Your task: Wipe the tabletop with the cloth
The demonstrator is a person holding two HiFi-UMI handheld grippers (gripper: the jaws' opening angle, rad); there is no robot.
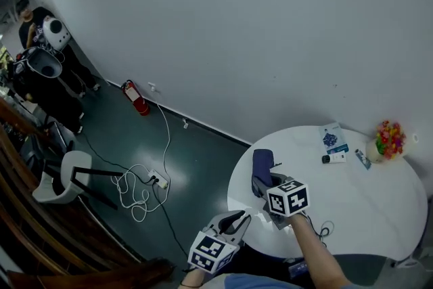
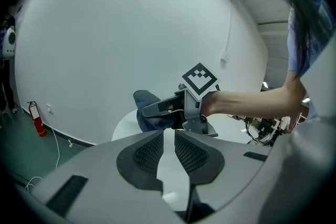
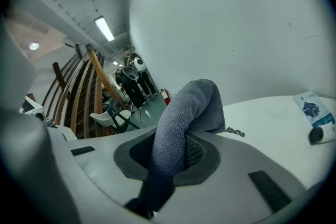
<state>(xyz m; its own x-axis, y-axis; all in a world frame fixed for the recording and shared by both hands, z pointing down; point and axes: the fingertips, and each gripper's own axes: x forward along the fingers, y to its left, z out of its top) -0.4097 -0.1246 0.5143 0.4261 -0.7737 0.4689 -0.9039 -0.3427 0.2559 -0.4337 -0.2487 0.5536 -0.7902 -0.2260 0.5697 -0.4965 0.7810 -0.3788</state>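
Note:
A blue-grey cloth (image 1: 262, 164) hangs over the near left part of the round white table (image 1: 365, 206). My right gripper (image 1: 261, 182) is shut on the cloth (image 3: 185, 110), which bunches up between the jaws and droops past them. My left gripper (image 1: 237, 218) hovers off the table's left edge, just below the right one. Its jaws stand almost together with only a narrow slit and nothing between them. In the left gripper view, beyond the left gripper (image 2: 168, 135), the right gripper (image 2: 151, 111) holds the cloth (image 2: 144, 99) above the tabletop.
At the table's far side lie a blue-and-white packet (image 1: 331, 138), a small dark item (image 1: 333, 158) and a cup of colourful sweets (image 1: 388, 138). A thin cable (image 1: 323, 229) lies near my right arm. On the floor are a fire extinguisher (image 1: 136, 97), a power strip (image 1: 160, 179) and a white chair (image 1: 62, 176).

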